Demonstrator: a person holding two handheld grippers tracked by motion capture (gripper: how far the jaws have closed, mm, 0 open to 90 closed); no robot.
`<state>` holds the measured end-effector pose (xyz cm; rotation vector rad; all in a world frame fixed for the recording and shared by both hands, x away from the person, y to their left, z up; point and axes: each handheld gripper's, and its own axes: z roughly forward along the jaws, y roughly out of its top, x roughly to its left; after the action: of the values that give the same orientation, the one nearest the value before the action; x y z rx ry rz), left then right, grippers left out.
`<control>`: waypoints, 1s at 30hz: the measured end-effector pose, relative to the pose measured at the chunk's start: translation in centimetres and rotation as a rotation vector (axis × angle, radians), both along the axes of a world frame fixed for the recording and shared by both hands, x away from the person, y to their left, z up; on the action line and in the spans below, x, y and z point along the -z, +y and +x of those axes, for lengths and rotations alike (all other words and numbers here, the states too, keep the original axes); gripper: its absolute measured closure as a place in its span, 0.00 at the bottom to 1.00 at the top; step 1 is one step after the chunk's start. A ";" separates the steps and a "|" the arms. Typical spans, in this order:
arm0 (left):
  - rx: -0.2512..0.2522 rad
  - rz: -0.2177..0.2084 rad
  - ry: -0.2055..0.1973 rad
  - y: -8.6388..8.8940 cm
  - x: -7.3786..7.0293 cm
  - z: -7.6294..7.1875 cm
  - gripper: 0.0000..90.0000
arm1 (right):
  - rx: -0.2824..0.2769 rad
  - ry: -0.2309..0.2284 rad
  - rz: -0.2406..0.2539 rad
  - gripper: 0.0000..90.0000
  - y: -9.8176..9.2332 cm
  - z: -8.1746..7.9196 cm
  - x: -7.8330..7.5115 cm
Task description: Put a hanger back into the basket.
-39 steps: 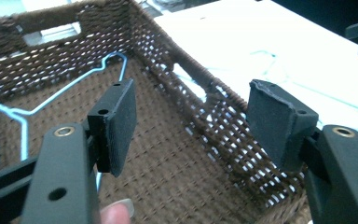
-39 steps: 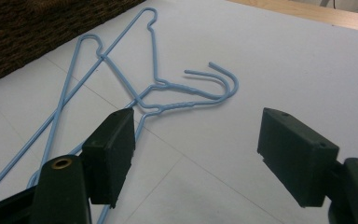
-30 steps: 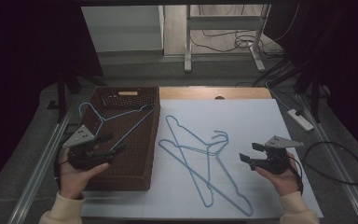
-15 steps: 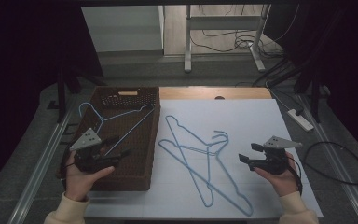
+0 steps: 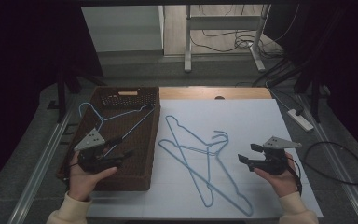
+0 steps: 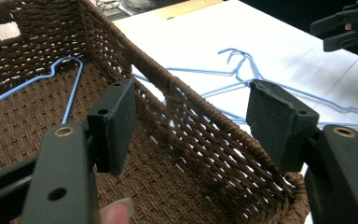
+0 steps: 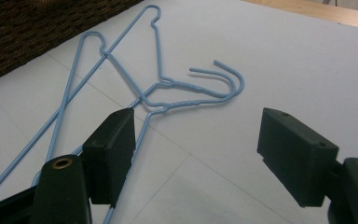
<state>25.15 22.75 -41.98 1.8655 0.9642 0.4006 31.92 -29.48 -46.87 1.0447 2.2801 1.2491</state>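
Observation:
One blue wire hanger (image 5: 121, 116) lies in the brown wicker basket (image 5: 140, 161) at the left. My left gripper (image 5: 123, 147) hovers over the basket's near end, open and empty. In the left gripper view its jaws (image 6: 193, 112) straddle the basket's rim (image 6: 200, 105) without touching it, with the hanger (image 6: 70, 88) beyond. Two more blue hangers (image 5: 200, 158) lie crossed on the white sheet (image 5: 242, 116). My right gripper (image 5: 247, 153) stands open just right of them. The right gripper view shows the open jaws (image 7: 200, 140) above the sheet, the hangers' hooks (image 7: 223, 84) ahead.
The basket (image 7: 28, 28) borders the white sheet on its left. A power strip (image 5: 300, 119) and a black cable (image 5: 335, 163) lie off the sheet's right edge. A strip of wooden tabletop (image 5: 214, 93) shows at the back. My right gripper (image 6: 349, 23) appears far off in the left gripper view.
My left gripper has drawn back a little toward the near end of the basket, away from the hanger lying there. The right gripper and the two hangers on the sheet have stayed put.

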 end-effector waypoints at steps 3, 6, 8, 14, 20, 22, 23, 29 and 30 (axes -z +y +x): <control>0.009 0.001 0.000 -0.2 0.1 0.0 0.38 | 0.005 0.002 -0.001 0.31 0.1 0.0 0.0; 0.019 0.006 0.004 -0.3 0.3 0.0 0.38 | 0.009 0.004 -0.006 0.31 0.4 0.0 0.0; 0.023 0.006 0.011 -0.4 0.5 0.0 0.38 | 0.009 0.006 -0.011 0.31 0.6 0.0 0.0; 0.029 0.007 0.018 -0.6 0.6 0.1 0.38 | 0.035 0.016 -0.065 0.32 1.3 0.0 -0.1; 0.029 0.012 0.027 -0.8 0.9 0.1 0.38 | 0.042 0.053 -0.120 0.32 2.7 0.1 -0.1; 0.034 0.019 0.034 -1.0 1.2 0.0 0.38 | 0.033 0.074 -0.151 0.32 3.4 0.1 0.0; 0.034 0.019 0.034 -1.0 1.2 0.0 0.38 | 0.028 0.082 -0.174 0.32 3.8 0.1 0.1; 0.049 0.037 0.042 -1.6 1.5 -0.3 0.38 | -0.001 0.102 -0.247 0.32 5.7 0.4 0.0; 0.046 0.035 0.042 -1.6 1.5 -0.4 0.38 | 0.001 0.106 -0.249 0.32 5.9 0.6 0.0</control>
<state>24.77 21.18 -43.45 1.9317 0.9459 0.3537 32.56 -23.57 -46.90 1.0421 2.4366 0.8985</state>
